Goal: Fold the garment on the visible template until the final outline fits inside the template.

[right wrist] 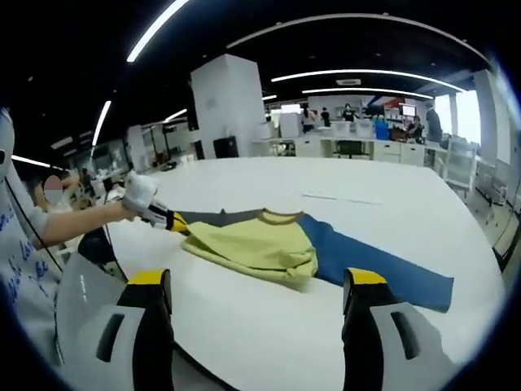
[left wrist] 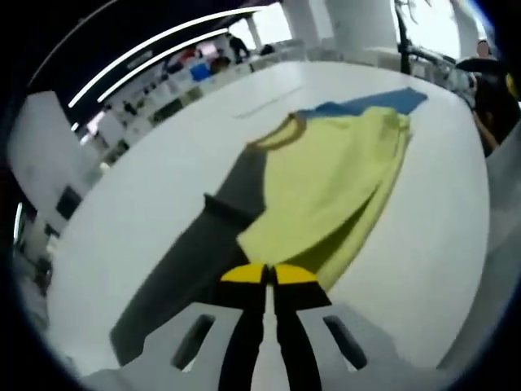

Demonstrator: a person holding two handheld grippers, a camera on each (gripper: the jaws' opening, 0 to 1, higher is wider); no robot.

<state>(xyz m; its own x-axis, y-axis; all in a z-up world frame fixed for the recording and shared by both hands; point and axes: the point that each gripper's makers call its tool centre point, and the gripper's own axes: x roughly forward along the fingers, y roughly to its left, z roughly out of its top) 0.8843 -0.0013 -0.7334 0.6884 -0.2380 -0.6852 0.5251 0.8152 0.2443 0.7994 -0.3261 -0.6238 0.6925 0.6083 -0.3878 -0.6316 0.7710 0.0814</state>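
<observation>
Garment [right wrist: 256, 244], a yellow shirt with grey and blue panels, lies on the white table [right wrist: 326, 342], partly folded over itself. The left gripper [left wrist: 269, 274] has its yellow-tipped jaws pressed nearly together at the shirt's near yellow edge; whether cloth sits between them cannot be told. The right gripper [right wrist: 256, 281] hangs short of the shirt, jaws spread wide, touching nothing.

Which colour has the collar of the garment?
The collar is mustard-brown, darker than the yellow garment; the left gripper view shows it best.
</observation>
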